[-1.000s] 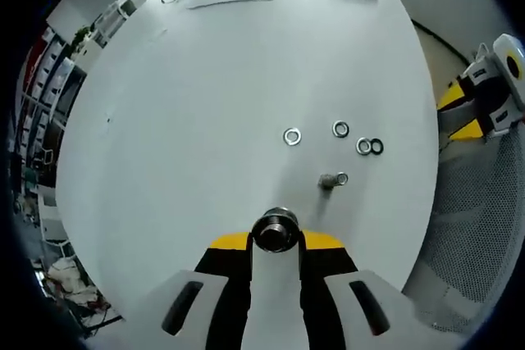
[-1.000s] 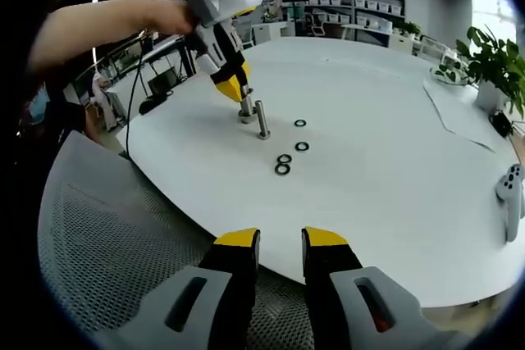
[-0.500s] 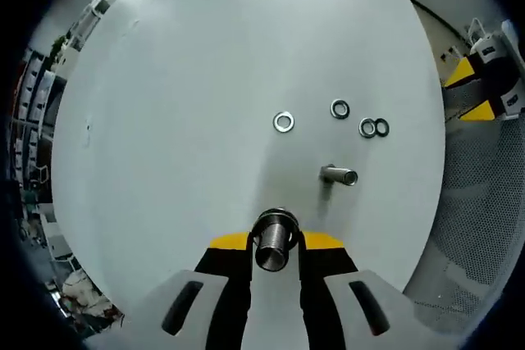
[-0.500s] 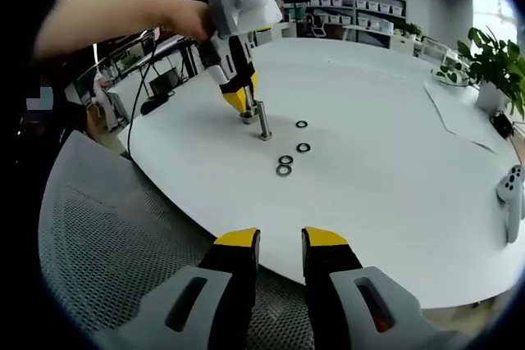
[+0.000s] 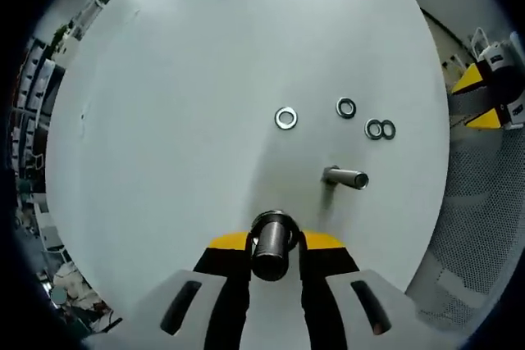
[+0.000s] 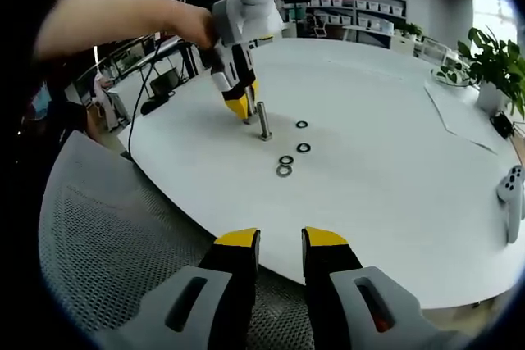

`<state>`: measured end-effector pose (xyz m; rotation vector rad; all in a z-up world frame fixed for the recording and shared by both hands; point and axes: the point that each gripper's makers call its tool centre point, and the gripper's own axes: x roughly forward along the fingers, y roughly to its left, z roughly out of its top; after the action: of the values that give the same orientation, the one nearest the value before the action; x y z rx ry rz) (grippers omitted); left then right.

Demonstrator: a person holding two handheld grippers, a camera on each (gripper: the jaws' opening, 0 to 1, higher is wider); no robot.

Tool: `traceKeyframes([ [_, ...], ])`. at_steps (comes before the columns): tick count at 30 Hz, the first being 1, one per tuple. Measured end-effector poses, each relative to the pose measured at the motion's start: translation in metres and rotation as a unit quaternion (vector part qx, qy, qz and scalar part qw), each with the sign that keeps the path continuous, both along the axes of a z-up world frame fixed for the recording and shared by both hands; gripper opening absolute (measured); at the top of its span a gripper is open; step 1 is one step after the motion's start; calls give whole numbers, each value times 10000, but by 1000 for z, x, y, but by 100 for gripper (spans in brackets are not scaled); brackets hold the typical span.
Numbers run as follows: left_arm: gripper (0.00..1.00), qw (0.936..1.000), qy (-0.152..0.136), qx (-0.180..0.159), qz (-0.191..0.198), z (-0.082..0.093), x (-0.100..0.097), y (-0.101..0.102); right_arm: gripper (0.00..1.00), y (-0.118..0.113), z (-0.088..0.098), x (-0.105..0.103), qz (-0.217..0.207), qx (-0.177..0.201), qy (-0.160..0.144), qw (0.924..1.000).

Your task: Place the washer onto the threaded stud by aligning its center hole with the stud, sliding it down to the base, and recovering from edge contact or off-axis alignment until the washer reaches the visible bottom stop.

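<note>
Washers: four loose on white table [image 5: 164,120], right of centre: single washer [image 5: 285,118], dark washer [image 5: 346,107], touching pair [image 5: 381,129].
Free stud [image 5: 345,177]: upright, bare.
Left gripper [image 5: 274,245]: clamped on second stud [image 5: 271,239].
Right gripper [image 6: 280,245]: slightly parted, empty, off table edge.
Risk: held stud tipping, knocking free stud.

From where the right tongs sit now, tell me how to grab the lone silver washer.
The lone silver washer lies flat on the table, apart from the others. Probably come straight down from above and pinch across its outer rim, one jaw on each side; flat on the surface, it offers no raised edge for a sideways approach.
</note>
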<state>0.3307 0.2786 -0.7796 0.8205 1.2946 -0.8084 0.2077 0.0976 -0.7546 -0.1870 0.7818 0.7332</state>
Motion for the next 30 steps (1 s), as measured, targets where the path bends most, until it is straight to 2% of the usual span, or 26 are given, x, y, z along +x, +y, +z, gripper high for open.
traceKeyframes([
  [1,21,10000,-29,-17,6,0,-1,1,23,0,0,0,2,-4,1,10000],
  [2,23,9997,28,-162,-186,0,-6,-1,23,0,0,0,3,-6,2,10000],
  [3,28,9995,78,-210,-224,0,-10,-1,23,0,0,0,3,-7,2,10000],
  [4,33,9998,27,-155,-93,1,-11,4,23,0,0,0,2,-7,0,10000],
  [8,31,9996,-65,-243,136,11,-19,11,23,0,0,0,3,-8,-5,10000],
  [12,31,9975,-213,-537,396,19,-31,14,23,0,0,1,-9,-6,-15,10000],
  [14,32,9947,-83,-885,520,22,-47,10,23,-1,0,1,-22,-3,-21,10000],
  [15,34,9909,-28,-1083,799,22,-55,8,23,-1,0,1,-25,-5,-22,10000],
  [16,35,9893,-74,-1162,876,23,-58,8,23,-1,0,1,-27,-7,-19,10000],
  [18,35,9883,-338,-1153,941,27,-63,15,23,-1,-1,1,-28,-19,-6,10000],
  [21,34,9821,-341,-1358,1257,31,-80,18,23,-1,-1,1,-30,-35,2,10000],
  [23,35,9807,-484,-1390,1285,35,-88,23,23,-2,-2,0,-25,-43,14,10000],
  [26,34,9690,-713,-1682,1661,45,-98,29,23,-2,-2,0,-28,-57,20,10000],
  [30,35,9629,-858,-1779,1838,51,-114,38,23,-2,-2,1,-38,-64,20,10000],
])
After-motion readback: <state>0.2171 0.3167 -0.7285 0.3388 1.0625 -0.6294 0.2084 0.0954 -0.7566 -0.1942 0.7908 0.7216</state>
